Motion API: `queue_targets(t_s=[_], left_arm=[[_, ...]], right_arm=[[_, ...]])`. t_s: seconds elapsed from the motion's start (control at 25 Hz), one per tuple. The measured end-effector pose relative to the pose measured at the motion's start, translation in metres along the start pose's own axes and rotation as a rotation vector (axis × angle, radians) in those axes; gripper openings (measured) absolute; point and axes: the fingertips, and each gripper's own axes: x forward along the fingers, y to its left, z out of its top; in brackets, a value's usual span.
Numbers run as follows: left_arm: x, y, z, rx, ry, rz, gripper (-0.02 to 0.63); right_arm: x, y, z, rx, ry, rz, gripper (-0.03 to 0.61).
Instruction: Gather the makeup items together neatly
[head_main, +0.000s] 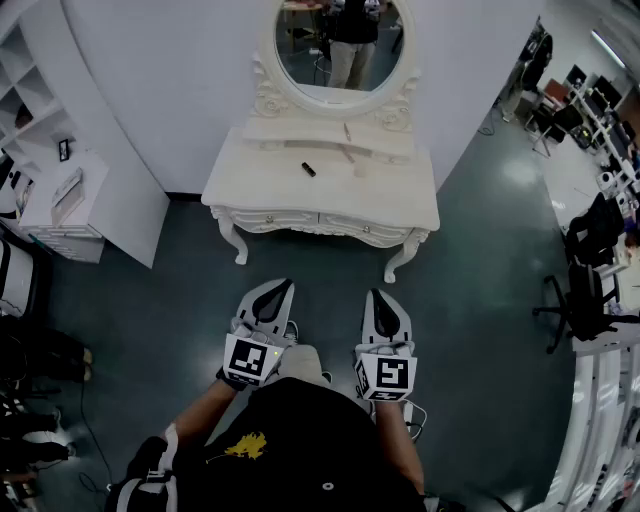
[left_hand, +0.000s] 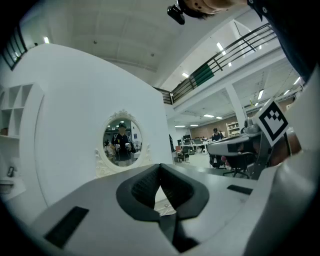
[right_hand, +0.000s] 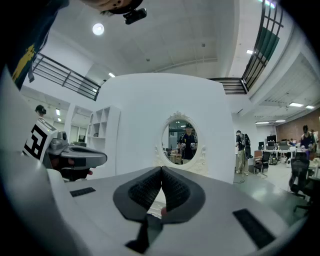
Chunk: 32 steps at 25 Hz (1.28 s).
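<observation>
A white dressing table (head_main: 400, 195) with an oval mirror (head_main: 340, 45) stands ahead of me against a curved white wall. On its top lie a small dark makeup item (head_main: 308, 169) and a couple of thin pale sticks (head_main: 347, 143). My left gripper (head_main: 277, 286) and right gripper (head_main: 382, 295) are held side by side over the dark floor, well short of the table, both shut with nothing between the pads. In the left gripper view the shut left gripper (left_hand: 160, 166) points at the mirror (left_hand: 122, 142). The right gripper (right_hand: 161, 170) also faces the mirror (right_hand: 183, 141).
A white shelf unit (head_main: 60, 190) stands at the left. Black office chairs (head_main: 585, 290) and desks fill the right side. The person's reflection shows in the mirror. Dark floor lies between me and the table.
</observation>
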Motion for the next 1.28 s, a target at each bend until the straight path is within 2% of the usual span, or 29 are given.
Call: queue_targets(t_s=[0.12,0.32,0.84,0.96,1.08,1.28], left_arm=[[-0.003,0.005,0.02,0.011,-0.121,0.017,0.011],[-0.009,0.002,0.025,0.038,-0.169,0.025,0.011],[-0.022,-0.005,0.015,0.064,-0.104,0.056,0.012],[-0.022,-0.006,0.017,0.06,-0.12,0.06,0.02],[-0.024,-0.01,0.01,0.064,-0.049,0.049,0.026],[-0.021,-0.011,0.008,0.091,-0.017,0.05,0.05]], right_arm=[[0.001,0.005,0.004,0.011,-0.021,0.013,0.015],[-0.001,0.014,0.003,0.022,-0.041,0.042,0.015],[-0.017,0.016,0.005,0.022,-0.068,0.058,0.015],[-0.021,0.015,0.006,0.018,-0.075,0.051,0.017],[-0.026,0.012,0.007,0.017,-0.081,0.041,0.017],[-0.026,0.007,0.005,0.018,-0.078,0.027,0.017]])
